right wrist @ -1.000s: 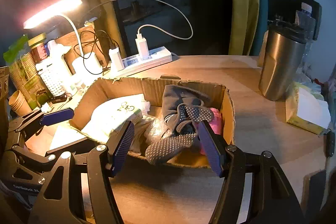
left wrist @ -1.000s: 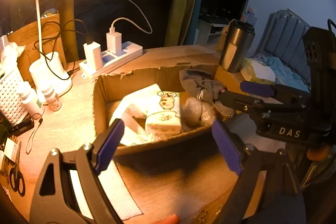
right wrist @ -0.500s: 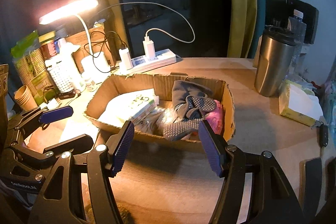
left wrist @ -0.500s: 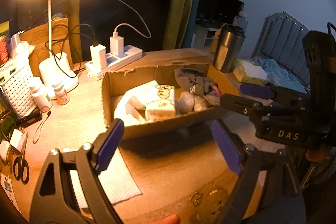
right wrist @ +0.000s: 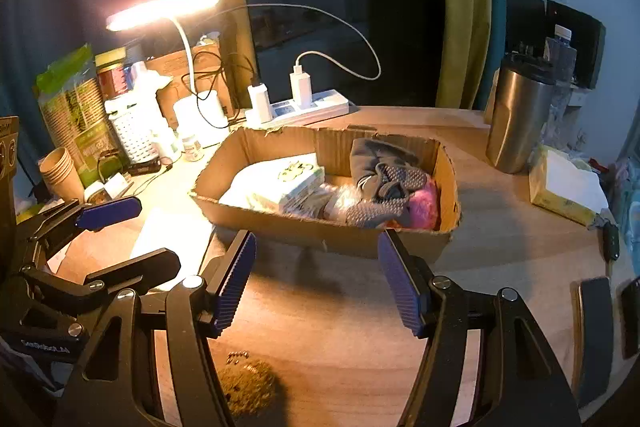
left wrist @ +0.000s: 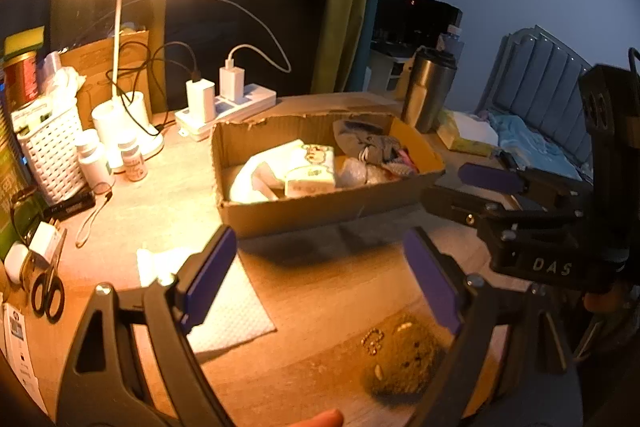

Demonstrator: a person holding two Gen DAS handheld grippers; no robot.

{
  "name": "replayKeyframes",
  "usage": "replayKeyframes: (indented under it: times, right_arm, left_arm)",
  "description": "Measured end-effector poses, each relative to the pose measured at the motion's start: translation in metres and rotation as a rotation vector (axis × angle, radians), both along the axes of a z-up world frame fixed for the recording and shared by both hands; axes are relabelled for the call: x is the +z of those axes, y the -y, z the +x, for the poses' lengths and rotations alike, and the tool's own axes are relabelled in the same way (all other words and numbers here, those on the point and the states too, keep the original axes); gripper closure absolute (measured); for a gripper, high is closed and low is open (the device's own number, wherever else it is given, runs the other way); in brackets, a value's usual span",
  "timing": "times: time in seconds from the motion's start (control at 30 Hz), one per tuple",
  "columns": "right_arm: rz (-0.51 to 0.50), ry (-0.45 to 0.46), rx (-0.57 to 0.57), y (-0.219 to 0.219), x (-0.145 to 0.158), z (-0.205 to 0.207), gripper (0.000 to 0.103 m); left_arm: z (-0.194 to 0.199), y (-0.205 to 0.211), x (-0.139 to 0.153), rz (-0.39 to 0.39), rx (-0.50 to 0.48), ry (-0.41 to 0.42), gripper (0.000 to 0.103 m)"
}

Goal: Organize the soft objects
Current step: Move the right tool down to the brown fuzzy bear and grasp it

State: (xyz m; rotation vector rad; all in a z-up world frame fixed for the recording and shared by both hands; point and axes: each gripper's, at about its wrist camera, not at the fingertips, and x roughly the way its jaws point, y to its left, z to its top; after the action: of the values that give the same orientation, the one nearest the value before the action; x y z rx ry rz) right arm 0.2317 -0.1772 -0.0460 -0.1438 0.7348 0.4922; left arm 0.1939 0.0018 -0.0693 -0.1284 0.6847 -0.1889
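I have both tools backed well off the cardboard box [left wrist: 320, 215] now; a second ago it filled the lower middle of each view with the right fingers almost over the grey socks, and now it sits smaller in the centre with a band of bare desk [right wrist: 340, 307] between it and the fingertips. My left gripper [left wrist: 320, 279] hangs with its jaws wide apart and nothing between them, and my right gripper [right wrist: 316, 283] is the same, spread and empty. The soft things lie in the box: the white tissue packs [right wrist: 288, 183] in its left half, a crinkled plastic bundle [right wrist: 340, 203] in the middle, the grey socks [right wrist: 384, 179] and something pink [right wrist: 424, 205] bunched at the right end. I read that as one deposit finished and the hands free for the next. Pulling back has also brought a small brown fuzzy item [left wrist: 404, 359] into the lower right of the left view, lying on the desk near my side with a little bead chain [left wrist: 372, 339] touching it; it barely showed half a second ago. In the right view it sits at the bottom left. A white cloth [left wrist: 228, 311] lies flat at the left, outside the box. My guess is the fuzzy piece goes in next.
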Motion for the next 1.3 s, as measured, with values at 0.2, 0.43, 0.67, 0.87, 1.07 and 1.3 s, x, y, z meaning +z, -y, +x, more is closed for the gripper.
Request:
replayKeyframes:
  times: [0.2,0.43,0.67,0.87,1.07,1.3]
  right_arm:
    - [-0.007,0.002,0.004,-0.003,-0.003,-0.018,0.036]
    - [-0.008,0.003,0.009,-0.004,-0.007,-0.039,0.036]
    - [-0.014,-0.008,0.018,-0.007,-0.02,-0.064,0.036]
    - [-0.025,-0.028,0.025,-0.011,-0.032,-0.074,0.036]
    - [-0.032,-0.044,0.033,-0.017,-0.042,-0.082,0.036]
    - [-0.048,-0.075,0.058,-0.029,-0.058,-0.089,0.036]
  left_arm:
    - [-0.018,-0.003,-0.004,-0.005,0.002,0.002,0.016]
    - [-0.043,-0.007,-0.011,-0.005,0.008,0.0,0.016]
    - [-0.06,-0.009,-0.024,-0.011,0.012,-0.015,0.016]
    - [-0.068,-0.014,-0.034,-0.018,0.018,-0.029,0.016]
    - [-0.073,-0.023,-0.044,-0.034,0.031,-0.043,0.016]
    - [-0.081,-0.035,-0.057,-0.023,0.069,-0.057,0.016]
